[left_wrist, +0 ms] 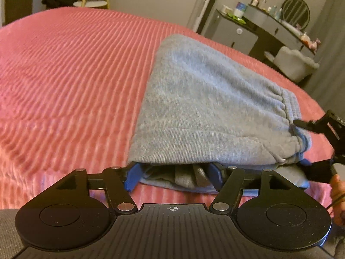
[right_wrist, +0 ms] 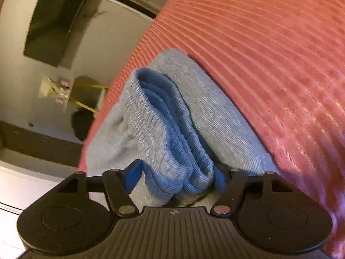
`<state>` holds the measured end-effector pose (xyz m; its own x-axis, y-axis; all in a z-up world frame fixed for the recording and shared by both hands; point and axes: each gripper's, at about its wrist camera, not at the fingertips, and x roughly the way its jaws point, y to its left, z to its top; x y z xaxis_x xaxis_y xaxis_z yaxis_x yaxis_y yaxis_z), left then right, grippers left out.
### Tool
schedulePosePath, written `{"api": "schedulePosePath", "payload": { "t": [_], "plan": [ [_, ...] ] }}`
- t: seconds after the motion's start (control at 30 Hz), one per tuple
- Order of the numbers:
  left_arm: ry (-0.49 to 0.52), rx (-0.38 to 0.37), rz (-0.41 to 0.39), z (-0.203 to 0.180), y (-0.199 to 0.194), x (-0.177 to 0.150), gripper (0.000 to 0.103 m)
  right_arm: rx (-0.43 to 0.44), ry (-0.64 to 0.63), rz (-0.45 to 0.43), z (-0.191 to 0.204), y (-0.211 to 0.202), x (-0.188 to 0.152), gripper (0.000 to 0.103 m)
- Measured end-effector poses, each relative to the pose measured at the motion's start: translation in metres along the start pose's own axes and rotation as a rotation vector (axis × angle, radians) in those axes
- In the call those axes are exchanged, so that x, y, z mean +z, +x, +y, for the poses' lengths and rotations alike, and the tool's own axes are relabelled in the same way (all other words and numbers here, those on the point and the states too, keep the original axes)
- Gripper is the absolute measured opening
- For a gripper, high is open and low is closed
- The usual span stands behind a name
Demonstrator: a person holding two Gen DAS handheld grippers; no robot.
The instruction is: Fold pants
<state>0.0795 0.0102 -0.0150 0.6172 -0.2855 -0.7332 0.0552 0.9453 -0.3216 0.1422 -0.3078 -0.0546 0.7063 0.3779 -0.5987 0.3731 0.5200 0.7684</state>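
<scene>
Grey sweatpants (left_wrist: 204, 99) lie folded in a thick stack on the pink ribbed bedspread (left_wrist: 75, 75). My left gripper (left_wrist: 174, 176) sits at the stack's near edge, its blue fingers (left_wrist: 133, 177) spread wide under the top layer, with loose folded layers between them and not pinched. At the right side, my right gripper (left_wrist: 303, 143) straddles the gathered waistband end. In the right wrist view the ribbed waistband folds (right_wrist: 168, 133) of the pants (right_wrist: 215, 116) stand between the wide-set blue fingers (right_wrist: 133, 177) of my right gripper (right_wrist: 177, 178), with a gap on the left side.
The bed's right edge runs just past the pants. Beyond it stand a dresser with bottles and a round mirror (left_wrist: 269, 21) and a white chair (left_wrist: 295, 62). A round stool with a dark garment (left_wrist: 90, 3) is at the back left. A hand (left_wrist: 338, 185) holds the right gripper.
</scene>
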Motion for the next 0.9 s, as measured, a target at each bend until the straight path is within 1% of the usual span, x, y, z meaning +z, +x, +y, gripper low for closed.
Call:
{"api": "schedulePosePath", "payload": {
  "t": [0.03,0.07,0.1,0.17,0.2,0.23,0.27,0.3,0.37,0.47,0.5,0.53,0.57,0.6,0.67,0.73,0.9],
  "plan": [
    [-0.002,-0.007,-0.005,0.001,-0.001,0.0,0.07,0.028,0.013,0.004,0.0,0.001,0.002,0.088],
    [0.001,-0.01,-0.008,0.002,-0.004,-0.004,0.07,0.053,0.02,0.006,-0.001,0.0,0.001,0.091],
    [0.005,-0.009,-0.012,0.002,-0.006,-0.005,0.07,0.062,0.018,0.008,0.0,0.004,0.001,0.091],
    [0.028,0.007,-0.023,-0.005,-0.007,-0.008,0.071,0.055,-0.016,0.011,0.007,0.011,0.0,0.09],
    [0.045,0.012,-0.025,-0.007,-0.007,-0.009,0.071,0.049,-0.038,0.007,0.011,0.012,-0.002,0.085],
    [0.062,0.015,-0.026,-0.011,-0.007,-0.01,0.071,0.046,-0.062,0.007,0.016,0.013,-0.004,0.066],
    [0.074,0.015,-0.025,-0.014,-0.006,-0.011,0.071,0.038,-0.087,0.001,0.019,0.014,-0.004,0.051],
    [0.083,0.014,-0.025,-0.016,-0.007,-0.012,0.071,0.033,-0.108,-0.007,0.022,0.016,-0.006,0.048],
    [0.094,0.013,-0.025,-0.018,-0.007,-0.012,0.071,0.03,-0.117,-0.004,0.023,0.02,-0.006,0.048],
    [0.078,-0.007,-0.018,-0.018,-0.009,-0.011,0.072,0.022,-0.115,0.011,0.021,0.025,-0.002,0.049],
    [0.066,-0.019,-0.013,-0.017,-0.009,-0.01,0.073,0.023,-0.112,0.014,0.02,0.027,-0.001,0.05],
    [0.052,-0.05,-0.011,-0.016,-0.011,-0.011,0.077,0.025,-0.109,0.017,0.019,0.029,0.001,0.05],
    [0.044,-0.074,-0.009,-0.017,-0.014,-0.01,0.078,0.025,-0.111,0.018,0.018,0.029,0.001,0.05],
    [0.046,-0.081,-0.012,-0.019,-0.014,-0.011,0.078,0.024,-0.115,0.018,0.019,0.03,0.002,0.05],
    [0.091,-0.046,-0.031,-0.025,-0.014,-0.013,0.079,0.02,-0.123,0.018,0.02,0.032,0.002,0.051],
    [0.114,0.003,-0.026,-0.029,-0.007,-0.013,0.079,0.018,-0.129,0.018,0.015,0.029,0.001,0.051],
    [0.082,0.051,-0.008,-0.022,0.007,-0.009,0.079,0.02,-0.129,0.018,0.011,0.023,-0.004,0.051]
  ]
}}
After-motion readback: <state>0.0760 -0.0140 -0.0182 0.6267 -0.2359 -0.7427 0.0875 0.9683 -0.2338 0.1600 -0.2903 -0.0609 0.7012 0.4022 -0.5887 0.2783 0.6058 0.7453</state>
